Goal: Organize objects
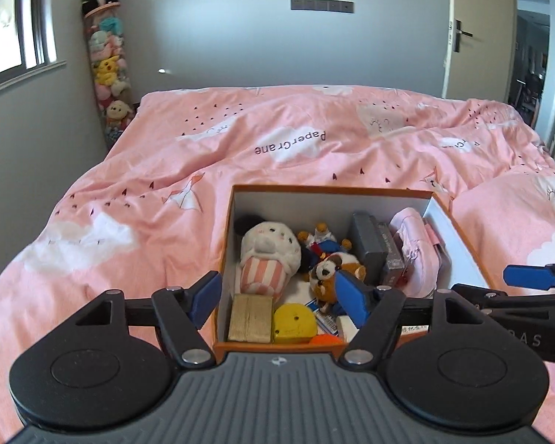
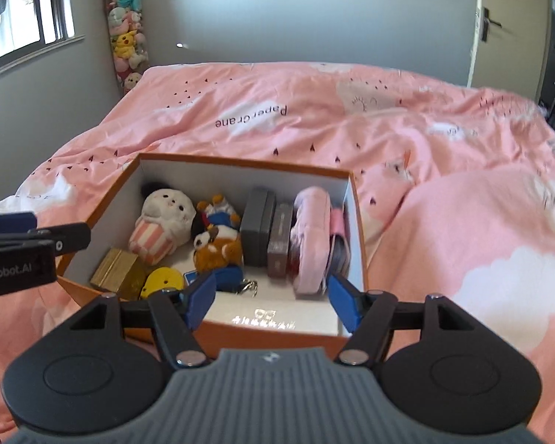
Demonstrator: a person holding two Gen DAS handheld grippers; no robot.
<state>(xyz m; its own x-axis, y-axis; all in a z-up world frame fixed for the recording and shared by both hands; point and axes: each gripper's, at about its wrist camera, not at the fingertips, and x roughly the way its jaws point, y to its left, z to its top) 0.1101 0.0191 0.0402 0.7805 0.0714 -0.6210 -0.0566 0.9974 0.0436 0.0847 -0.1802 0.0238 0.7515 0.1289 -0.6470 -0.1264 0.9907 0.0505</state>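
An orange box (image 1: pixel 329 190) (image 2: pixel 240 164) with a white inside sits on the pink bed. It holds a white plush with a striped base (image 1: pixel 268 255) (image 2: pixel 164 222), a brown and white plush (image 1: pixel 333 272) (image 2: pixel 218 246), a duck figure (image 1: pixel 322 236), grey boxes (image 1: pixel 370 248) (image 2: pixel 257 231), a pink pouch (image 1: pixel 414 248) (image 2: pixel 310 236), a gold box (image 1: pixel 249 318) (image 2: pixel 114 268) and a yellow toy (image 1: pixel 294 323) (image 2: pixel 162 281). My left gripper (image 1: pixel 277 299) is open and empty over the box's near left part. My right gripper (image 2: pixel 272 303) is open and empty over its near right part.
The pink duvet (image 1: pixel 277 140) (image 2: pixel 425 140) covers the bed around the box, with a raised fold on the right. A tall clear tube of plush toys (image 1: pixel 107 70) (image 2: pixel 127 29) stands in the far left corner. A door (image 1: pixel 477 33) is at the far right.
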